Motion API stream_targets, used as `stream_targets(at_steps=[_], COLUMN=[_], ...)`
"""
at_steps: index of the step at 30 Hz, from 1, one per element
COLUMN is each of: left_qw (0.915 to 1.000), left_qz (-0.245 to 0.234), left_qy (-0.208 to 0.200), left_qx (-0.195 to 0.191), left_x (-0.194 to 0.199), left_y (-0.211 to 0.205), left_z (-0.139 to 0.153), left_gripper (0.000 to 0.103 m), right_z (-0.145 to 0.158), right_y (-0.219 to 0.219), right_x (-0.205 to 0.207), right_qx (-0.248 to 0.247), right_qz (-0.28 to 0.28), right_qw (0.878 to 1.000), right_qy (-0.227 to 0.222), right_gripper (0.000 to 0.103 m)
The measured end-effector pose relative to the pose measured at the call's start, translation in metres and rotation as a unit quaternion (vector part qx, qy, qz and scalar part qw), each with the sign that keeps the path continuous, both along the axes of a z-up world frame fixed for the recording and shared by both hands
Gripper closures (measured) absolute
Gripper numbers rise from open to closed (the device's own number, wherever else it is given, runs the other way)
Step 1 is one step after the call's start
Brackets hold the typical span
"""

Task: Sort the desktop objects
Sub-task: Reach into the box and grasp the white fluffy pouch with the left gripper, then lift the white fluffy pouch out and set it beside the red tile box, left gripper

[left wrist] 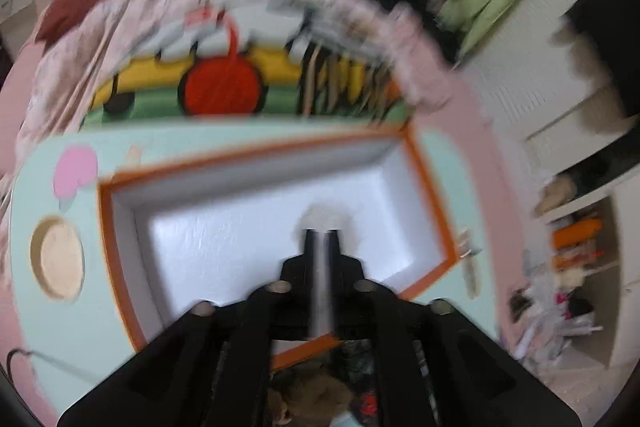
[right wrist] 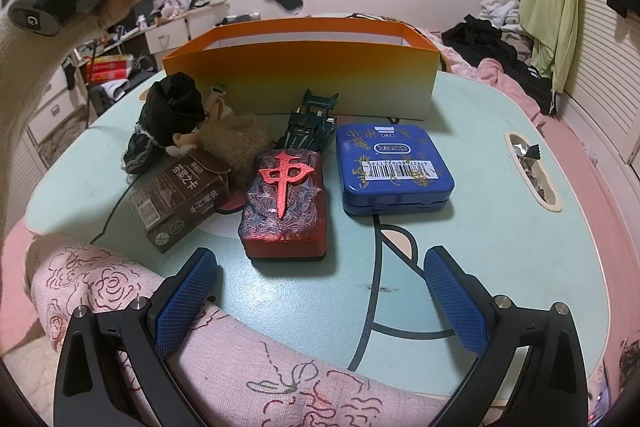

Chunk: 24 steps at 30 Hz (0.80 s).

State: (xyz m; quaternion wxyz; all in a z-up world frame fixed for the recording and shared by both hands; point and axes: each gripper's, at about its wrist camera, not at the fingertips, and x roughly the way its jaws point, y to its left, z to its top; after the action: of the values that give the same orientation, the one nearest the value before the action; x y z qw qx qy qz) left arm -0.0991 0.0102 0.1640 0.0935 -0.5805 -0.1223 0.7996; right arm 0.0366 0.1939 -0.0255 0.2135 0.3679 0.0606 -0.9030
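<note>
The left gripper (left wrist: 320, 233) hangs above the open orange cardboard box with a white inside (left wrist: 280, 223), its 2 black fingers pressed together. A pale fuzzy patch shows just beyond their tips, but the blur hides whether it is a thing pinched, a thing lying on the box floor, or only a shadow. Otherwise the box looks bare inside.

The right gripper (right wrist: 320, 307) waits low over the near edge of the pale green table (right wrist: 500, 227), its 2 blue-padded fingers (right wrist: 188, 299) standing wide apart with nothing between them.

Straight ahead of it lies the red and dark carved block with a red character on top (right wrist: 285, 203). It looks rigid and fairly heavy, with a bumpy top, so its flat long sides probably offer the surest hold. Ahead and to the right sits the flat blue hinged tin (right wrist: 394, 175): stiff, smooth and likely slippery, best pinched across 2 opposite edges. Ahead and to the left is the brown paper carton (right wrist: 180, 203), light and easily crushed, calling for a gentle squeeze on its broad faces. Beyond it lie a tan fuzzy ball (right wrist: 240, 143) and a black-clad doll (right wrist: 168, 119), both soft and yielding. The dark green toy car (right wrist: 310, 127) sits furthest ahead, just before the box wall (right wrist: 300, 83); small and hard, it may roll, so its body sides suit gripping.
</note>
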Motion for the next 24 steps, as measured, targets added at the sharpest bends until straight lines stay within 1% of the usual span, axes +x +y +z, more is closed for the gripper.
stream_targets(at_steps=[1,2,3,5,6,8,9,10,11,12,13,15,16,17,18,19,21,24], left_qw=[0.9996,0.9988,0.9986,0.9997,0.9999,0.9997,0.9996,0.9996,0.9996,0.9995,0.9991,0.998,0.9978,0.9981,0.9984,0.9991,0.9992,0.993], left_qz=[-0.01,-0.02,-0.018,0.003,0.011,0.018,0.022,0.024,0.027,0.031,0.037,0.043,0.038,0.028,0.022,0.016,0.009,-0.008], left_qy=[-0.026,-0.045,-0.05,-0.024,-0.013,-0.008,-0.008,-0.005,-0.001,0.005,0.008,-0.002,-0.011,-0.019,-0.02,-0.007,0.038,0.116], left_qx=[-0.003,-0.003,-0.006,-0.006,0.001,0.017,0.019,0.014,0.006,-0.007,-0.021,-0.047,-0.053,-0.052,-0.049,-0.039,-0.01,0.018], left_x=[-0.006,-0.008,-0.01,-0.013,-0.015,-0.017,-0.019,-0.021,-0.022,-0.025,-0.028,-0.037,-0.04,-0.041,-0.04,-0.036,-0.021,0.018], left_y=[0.007,0.011,0.013,0.013,0.012,0.012,0.013,0.015,0.018,0.022,0.024,0.029,0.03,0.032,0.032,0.031,0.024,0.011], left_z=[-0.01,-0.021,-0.027,-0.029,-0.028,-0.027,-0.027,-0.026,-0.024,-0.025,-0.026,-0.033,-0.039,-0.045,-0.048,-0.045,-0.027,0.015], left_gripper=[0.074,0.074,0.074,0.074,0.074,0.074,0.071,0.064,0.059,0.05,0.045,0.045,0.058,0.073,0.078,0.078,0.078,0.078], right_z=[0.0,0.0,0.0,0.001,0.001,0.001,0.001,0.001,0.001,0.001,0.002,0.002,0.002,0.002,0.002,0.002,0.002,0.002], right_y=[0.0,0.0,0.0,-0.001,-0.002,-0.001,-0.002,-0.001,-0.002,-0.002,-0.004,-0.004,-0.003,-0.004,-0.004,-0.005,-0.004,-0.004], right_x=[0.0,0.0,0.0,-0.001,-0.001,0.0,-0.001,0.0,-0.001,-0.001,-0.002,-0.003,-0.002,-0.002,-0.002,-0.003,-0.002,-0.002], right_qx=[0.0,0.0,0.0,0.0,0.0,0.0,0.0,0.0,0.0,0.0,0.0,0.0,0.0,0.0,0.0,-0.001,0.0,-0.001], right_qz=[0.0,0.0,0.0,0.001,0.001,0.001,0.001,0.001,0.001,0.001,0.002,0.002,0.002,0.002,0.002,0.002,0.002,0.002], right_qw=[1.0,1.0,1.0,1.0,1.0,1.0,1.0,1.0,1.0,1.0,1.0,1.0,1.0,1.0,1.0,1.0,1.0,1.0], right_qy=[0.0,0.0,0.0,0.0,0.0,0.0,0.0,0.0,0.001,0.001,0.001,0.001,0.001,0.001,0.001,0.001,0.001,0.001], right_gripper=[0.0,0.0,0.0,0.0,0.0,0.0,0.0,0.0,0.0,0.0,0.0,0.0,0.0,0.0,0.0,0.0,0.0,0.0])
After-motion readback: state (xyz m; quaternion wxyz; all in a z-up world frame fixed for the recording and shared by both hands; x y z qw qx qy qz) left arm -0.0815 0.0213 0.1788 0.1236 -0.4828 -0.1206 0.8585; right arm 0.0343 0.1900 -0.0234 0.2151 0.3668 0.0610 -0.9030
